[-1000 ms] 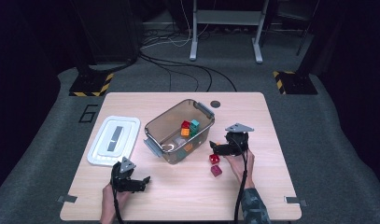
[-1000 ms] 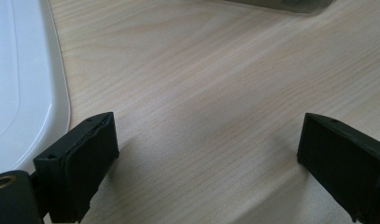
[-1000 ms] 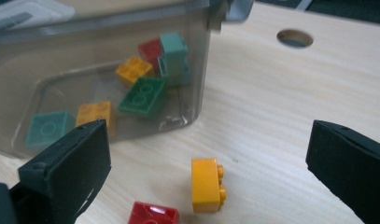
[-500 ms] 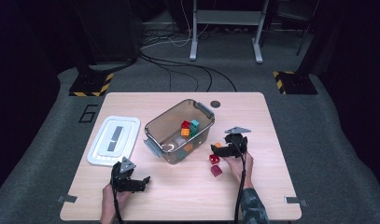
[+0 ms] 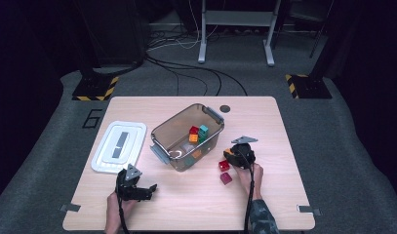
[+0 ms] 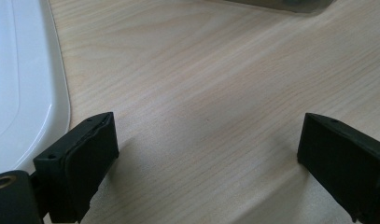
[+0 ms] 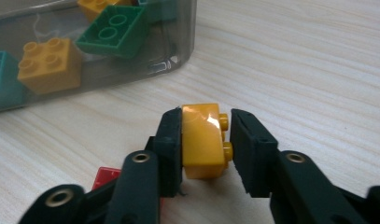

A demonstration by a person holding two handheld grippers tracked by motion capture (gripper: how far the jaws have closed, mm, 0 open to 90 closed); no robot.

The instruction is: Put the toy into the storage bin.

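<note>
As its jaws have just been closing, right gripper (image 7: 206, 142) is clamping yellow brick (image 7: 202, 140) between its pads, just short of bin (image 5: 163, 141); pickup apparently secured. Left gripper (image 6: 206, 158) is gaping, empty.

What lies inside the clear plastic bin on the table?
Inside the bin lie toy bricks: red, teal, orange and green. Anything beneath these bricks is covered and cannot be made out.
</note>
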